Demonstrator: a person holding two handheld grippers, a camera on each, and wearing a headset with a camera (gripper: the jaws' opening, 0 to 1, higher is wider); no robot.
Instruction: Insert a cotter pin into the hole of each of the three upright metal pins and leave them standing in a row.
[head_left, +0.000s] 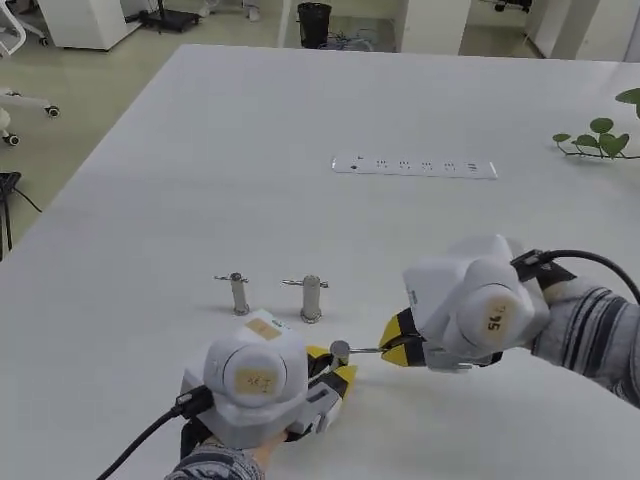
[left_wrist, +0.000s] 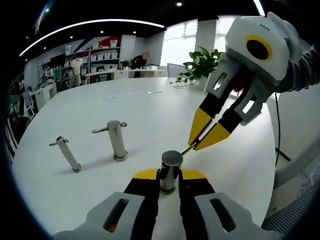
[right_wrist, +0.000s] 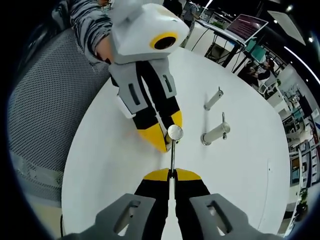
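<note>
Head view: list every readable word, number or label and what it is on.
"56", as far as it can be made out: sticker on the right tongs; rest blurred.
Stickers on the left tongs: too blurred to read.
Power strip: markings too small to read.

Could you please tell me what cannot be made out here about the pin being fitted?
- Hole in the capped steel pin clamped in the left gripper: too small in the left gripper view, under the cap in the right gripper view.
- Tip of the thin wire cotter pin held by the right gripper: whether it has entered, unclear.
- That pin's base: covered by the left gripper's housing in the head view.
</note>
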